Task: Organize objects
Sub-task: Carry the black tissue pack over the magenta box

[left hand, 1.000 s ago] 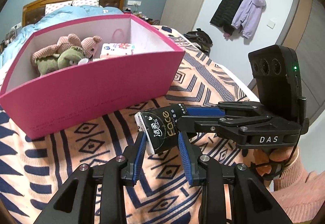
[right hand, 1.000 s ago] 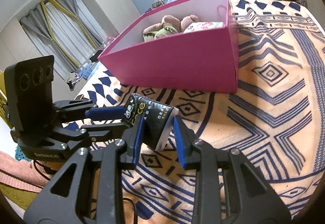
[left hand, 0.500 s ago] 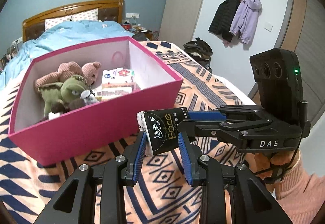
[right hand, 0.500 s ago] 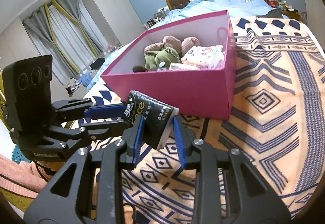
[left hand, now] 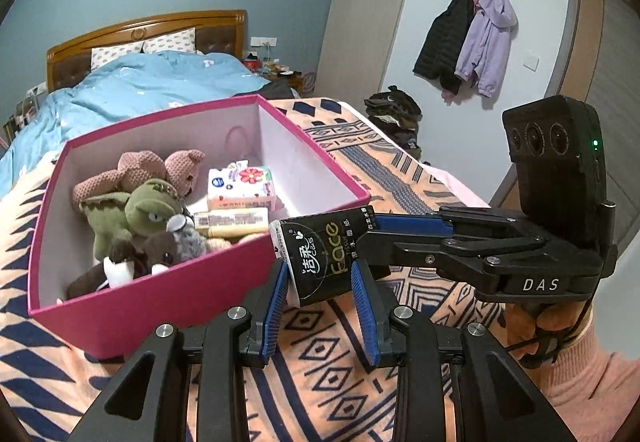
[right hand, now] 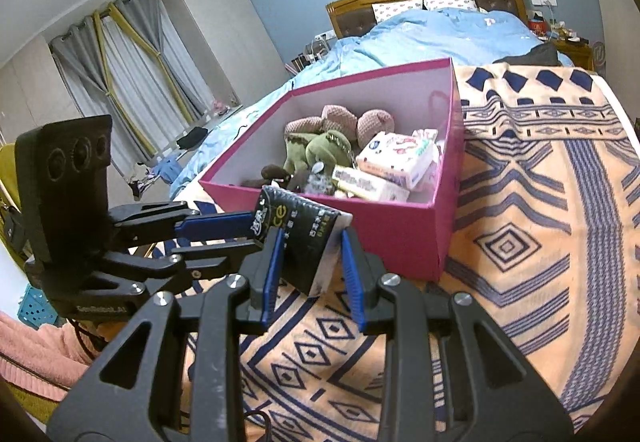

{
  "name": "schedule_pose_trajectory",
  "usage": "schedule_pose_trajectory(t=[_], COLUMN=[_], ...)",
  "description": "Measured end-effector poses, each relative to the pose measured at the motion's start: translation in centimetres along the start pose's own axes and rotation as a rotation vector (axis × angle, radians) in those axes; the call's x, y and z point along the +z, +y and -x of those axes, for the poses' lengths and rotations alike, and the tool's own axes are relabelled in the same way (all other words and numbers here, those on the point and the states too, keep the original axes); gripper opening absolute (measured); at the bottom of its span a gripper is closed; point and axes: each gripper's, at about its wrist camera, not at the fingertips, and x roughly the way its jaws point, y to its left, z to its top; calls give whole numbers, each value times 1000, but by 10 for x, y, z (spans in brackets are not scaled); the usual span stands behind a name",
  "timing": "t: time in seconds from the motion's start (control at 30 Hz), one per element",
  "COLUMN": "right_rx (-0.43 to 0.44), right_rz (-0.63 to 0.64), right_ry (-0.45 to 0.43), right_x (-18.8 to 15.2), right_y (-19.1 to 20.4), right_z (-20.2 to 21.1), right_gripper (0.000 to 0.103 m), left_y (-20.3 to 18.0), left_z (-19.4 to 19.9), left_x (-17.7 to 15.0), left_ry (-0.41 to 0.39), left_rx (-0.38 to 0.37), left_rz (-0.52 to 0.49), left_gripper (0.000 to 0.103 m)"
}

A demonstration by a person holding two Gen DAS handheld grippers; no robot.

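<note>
A black tissue pack (left hand: 324, 254) marked "Face" is held in the air by both grippers, just in front of the near right corner of a pink box (left hand: 132, 306). My left gripper (left hand: 320, 278) is shut on its sides. My right gripper (right hand: 308, 246) is shut on the same pack (right hand: 304, 238), crossing the left one at a right angle. The pink box (right hand: 400, 238) holds plush toys (left hand: 136, 201), a flowered white tissue pack (left hand: 242, 187) and a flat yellow pack (left hand: 232, 219).
The box stands on an orange and navy patterned blanket (left hand: 360, 362) over a bed. A blue duvet (left hand: 152, 85) and wooden headboard (left hand: 148, 29) lie behind. Coats (left hand: 468, 37) hang on the right wall. Curtains (right hand: 120, 53) hang at the left.
Both grippers have lifted the black pack upward together, from low in front of the box wall to about rim height. The inside of the box now shows more fully.
</note>
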Motion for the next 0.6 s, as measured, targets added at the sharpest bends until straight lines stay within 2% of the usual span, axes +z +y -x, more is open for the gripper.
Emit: schedule_pose_trajectory(t=[0.43, 0.6], right_rx=[35, 16], right_rz=[-27, -33], right_ry=[-24, -19], right_x=[31, 40], right_y=[-11, -16], right_z=[-11, -19], right_gripper=[33, 33], left_y=[22, 27], left_z=[-8, -18], left_x=[27, 34], left_ry=[-8, 5], left_rx=[-5, 1], left_rz=[41, 43], left_gripper=[32, 32])
